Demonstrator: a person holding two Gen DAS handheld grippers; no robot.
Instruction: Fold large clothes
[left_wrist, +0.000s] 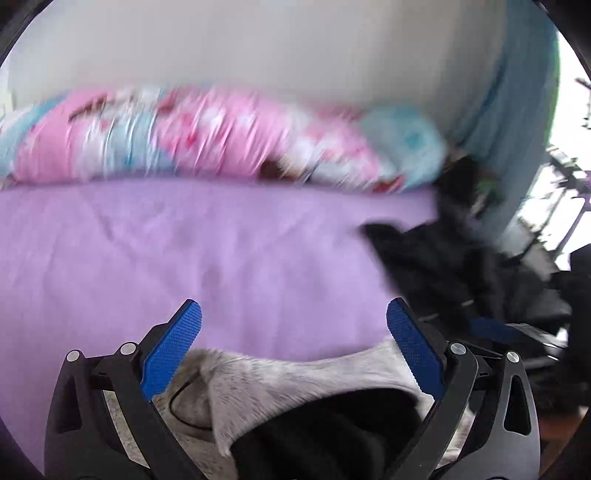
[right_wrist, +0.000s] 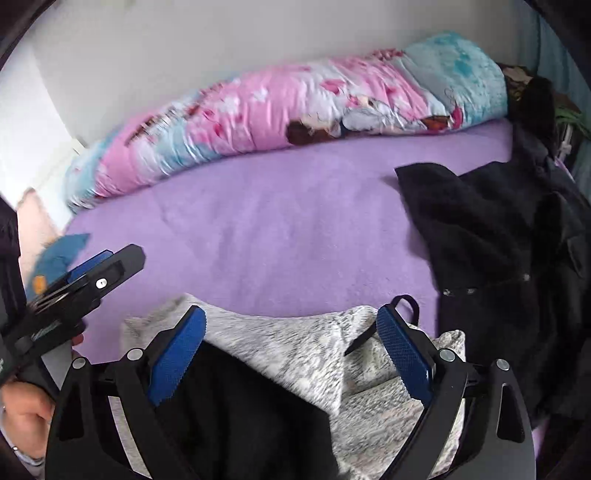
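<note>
A grey marled garment (right_wrist: 280, 336) with a black lining (right_wrist: 240, 398) lies bunched at the near edge of the bed. My right gripper (right_wrist: 291, 314) hovers just above it, jaws wide open and nothing between the pads. In the left wrist view the same grey garment (left_wrist: 295, 373) lies below my left gripper (left_wrist: 294, 308), which is also open and empty. The right wrist view shows the left gripper (right_wrist: 122, 254) from the side at the far left, held by a hand (right_wrist: 22, 417). The left wrist view is blurred.
A purple sheet (right_wrist: 277, 221) covers the bed. A rolled pink and blue duvet (right_wrist: 277, 107) lies along the wall at the back. A heap of dark clothes (right_wrist: 498, 240) occupies the right side. A blue cloth (right_wrist: 62, 251) shows at the left edge.
</note>
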